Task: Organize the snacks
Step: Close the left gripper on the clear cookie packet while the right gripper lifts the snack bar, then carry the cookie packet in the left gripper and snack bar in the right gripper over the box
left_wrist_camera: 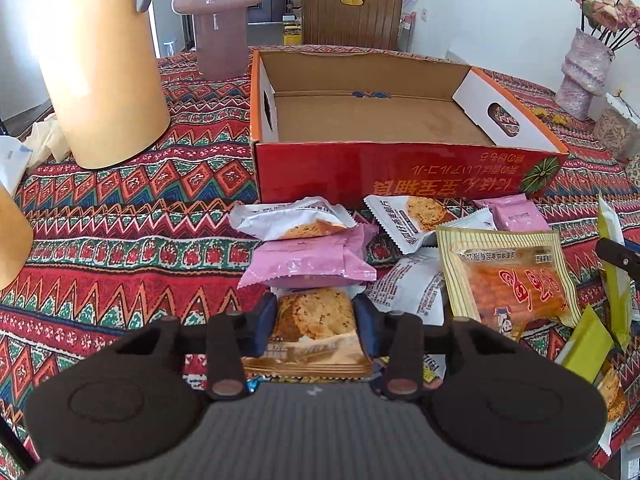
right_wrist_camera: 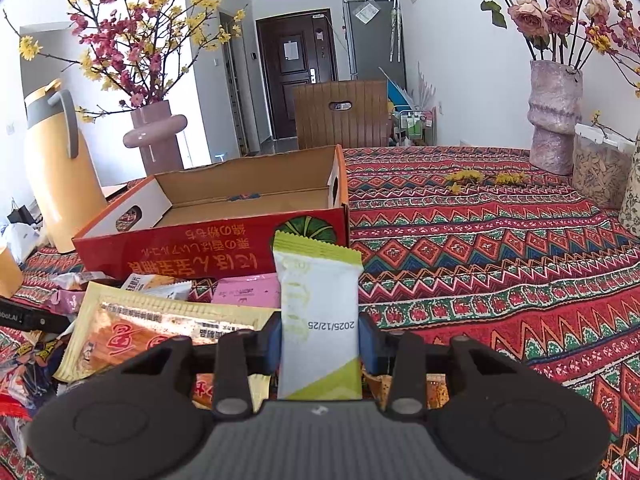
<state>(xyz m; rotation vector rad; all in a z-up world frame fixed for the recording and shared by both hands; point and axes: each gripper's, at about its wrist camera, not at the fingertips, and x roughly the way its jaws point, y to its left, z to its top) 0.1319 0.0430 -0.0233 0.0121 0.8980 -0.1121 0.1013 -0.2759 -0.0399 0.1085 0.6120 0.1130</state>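
Note:
A red open cardboard box [left_wrist_camera: 400, 176] stands empty on the patterned tablecloth, and it also shows in the right wrist view [right_wrist_camera: 208, 248]. A pile of snack packets lies in front of it: pink packets [left_wrist_camera: 308, 260], white biscuit packets [left_wrist_camera: 288, 220] and a large yellow spicy-strip packet [left_wrist_camera: 508, 276]. My left gripper [left_wrist_camera: 315, 320] is shut on a brown biscuit packet [left_wrist_camera: 316, 328] at the near edge of the pile. My right gripper [right_wrist_camera: 320, 338] is shut on a white and green packet [right_wrist_camera: 318, 312], held upright above the pile, to the right of the box front.
A yellow thermos jug [left_wrist_camera: 96, 64] and a pink vase [left_wrist_camera: 220, 20] stand left of the box. A textured vase with roses [right_wrist_camera: 554, 120] and a jar [right_wrist_camera: 600, 168] stand at the far right. A wooden chair [right_wrist_camera: 340, 114] is behind the table.

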